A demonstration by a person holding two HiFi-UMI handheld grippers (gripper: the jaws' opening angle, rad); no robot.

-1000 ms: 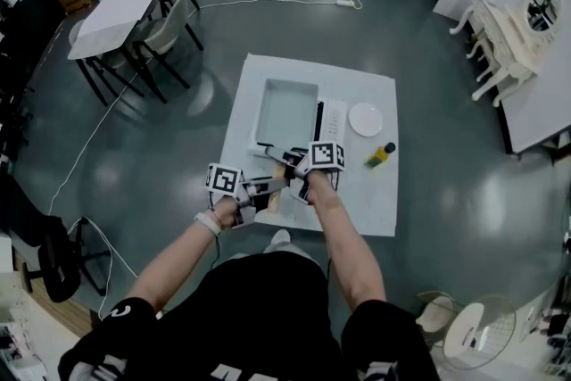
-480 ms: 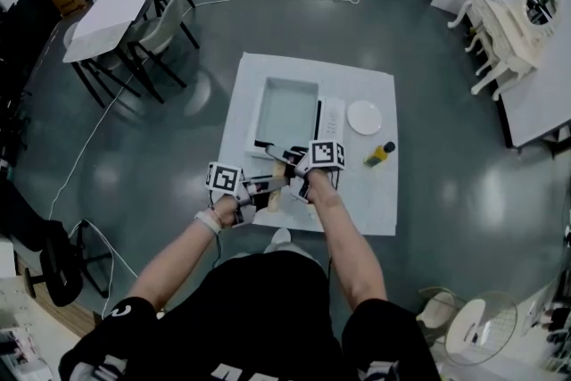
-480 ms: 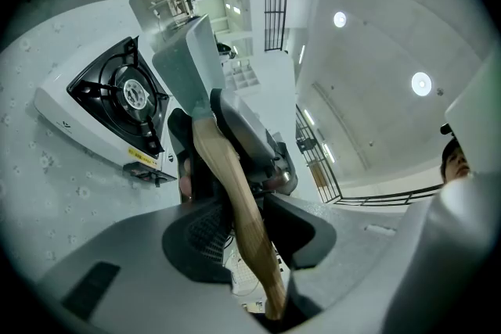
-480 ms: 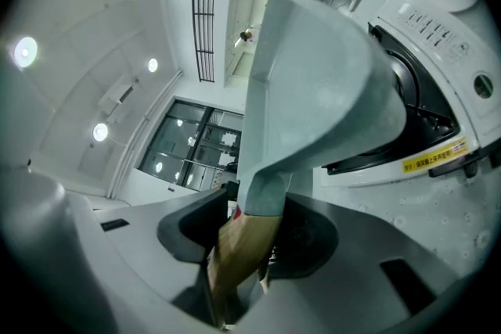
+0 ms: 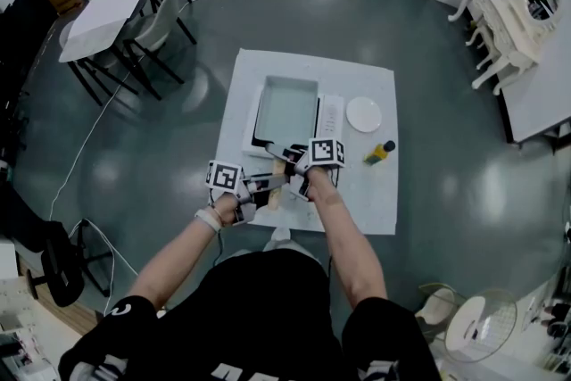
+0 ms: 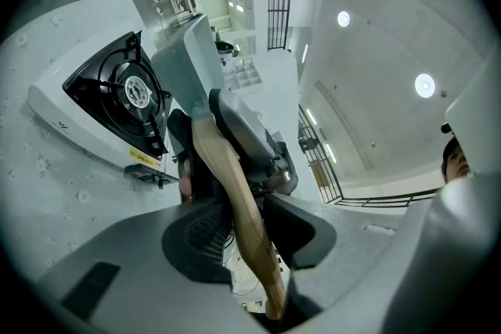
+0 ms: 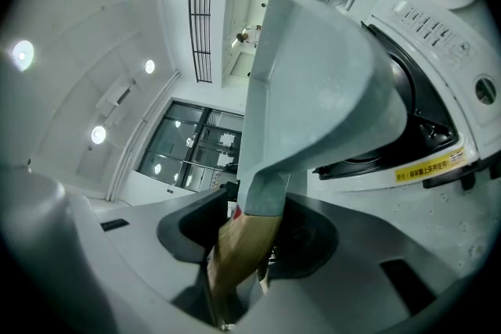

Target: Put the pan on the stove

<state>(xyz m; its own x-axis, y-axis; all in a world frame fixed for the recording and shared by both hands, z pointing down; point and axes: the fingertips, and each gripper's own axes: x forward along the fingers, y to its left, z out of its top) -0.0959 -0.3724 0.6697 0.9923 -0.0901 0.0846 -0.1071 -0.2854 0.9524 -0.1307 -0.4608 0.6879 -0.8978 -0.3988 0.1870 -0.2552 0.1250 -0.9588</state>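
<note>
both left tool (image 6: 246, 237) and right tool (image 7: 241, 248) clamp the wooden handle (image 6: 225, 172); pan (image 5: 287, 110) hides most of stove (image 5: 332, 116).

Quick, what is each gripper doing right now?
Left gripper: closed on the light wooden handle of the grey-green square pan.
Right gripper: closed on the same wooden handle.

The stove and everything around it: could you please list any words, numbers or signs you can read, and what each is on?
Yellow label on the stove front: dark print, too blurred to read in either gripper view.
Marker cubes: black-and-white square patterns, no words.
Nothing else is legible, so no text can be quoted.
</note>
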